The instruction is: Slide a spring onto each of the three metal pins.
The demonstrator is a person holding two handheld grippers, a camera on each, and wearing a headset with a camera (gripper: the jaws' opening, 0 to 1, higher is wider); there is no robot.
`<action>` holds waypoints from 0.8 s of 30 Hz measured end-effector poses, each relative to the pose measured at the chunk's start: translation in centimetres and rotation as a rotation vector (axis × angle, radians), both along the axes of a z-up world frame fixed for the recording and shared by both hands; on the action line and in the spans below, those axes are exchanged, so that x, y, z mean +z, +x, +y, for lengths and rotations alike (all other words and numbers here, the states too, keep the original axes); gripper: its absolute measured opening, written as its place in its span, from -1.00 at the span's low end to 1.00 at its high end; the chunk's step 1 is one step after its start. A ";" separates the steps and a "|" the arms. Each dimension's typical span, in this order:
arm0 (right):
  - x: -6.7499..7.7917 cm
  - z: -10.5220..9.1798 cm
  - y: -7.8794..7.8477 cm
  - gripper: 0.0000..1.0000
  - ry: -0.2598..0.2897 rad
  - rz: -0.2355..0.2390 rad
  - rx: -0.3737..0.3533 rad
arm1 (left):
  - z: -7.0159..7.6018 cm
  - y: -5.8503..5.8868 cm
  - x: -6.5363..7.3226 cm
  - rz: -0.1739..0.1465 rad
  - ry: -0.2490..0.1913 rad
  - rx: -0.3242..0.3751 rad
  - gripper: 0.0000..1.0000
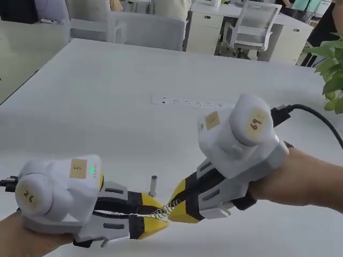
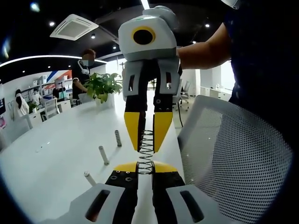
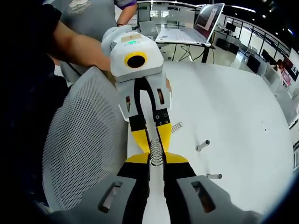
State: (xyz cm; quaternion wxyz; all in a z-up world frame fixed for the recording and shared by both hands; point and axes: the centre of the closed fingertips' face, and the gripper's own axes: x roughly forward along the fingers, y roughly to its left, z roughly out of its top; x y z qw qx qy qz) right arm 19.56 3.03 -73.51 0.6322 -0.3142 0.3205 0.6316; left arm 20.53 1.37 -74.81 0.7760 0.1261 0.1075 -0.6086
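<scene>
A small metal spring (image 1: pixel 165 210) hangs in the air between both grippers, just above the white table. My left gripper (image 1: pixel 156 217) is shut on one end and my right gripper (image 1: pixel 176 206) is shut on the other. In the left gripper view the spring (image 2: pixel 146 151) runs from my own yellow jaws up to the right gripper's fingertips. Beyond it stand two bare pins (image 2: pixel 103 155) (image 2: pixel 88 178) and a third pin wrapped in a spring (image 2: pixel 118 138). The right gripper view shows the held spring (image 3: pixel 156 153), the bare pins (image 3: pixel 202 145) (image 3: pixel 213 176) and the sprung pin (image 3: pixel 176 126).
A white power strip (image 1: pixel 187 101) lies mid-table. One pin (image 1: pixel 153 186) stands just behind the gripper tips. A potted plant (image 1: pixel 333 69) is at the right edge. A grey mesh chair (image 2: pixel 233 154) sits close beside the table edge.
</scene>
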 end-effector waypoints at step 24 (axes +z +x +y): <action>1.2 0.9 0.6 -0.86 -0.139 -0.040 0.084 | -0.5 0.8 0.6 -0.023 -0.027 0.007 -0.94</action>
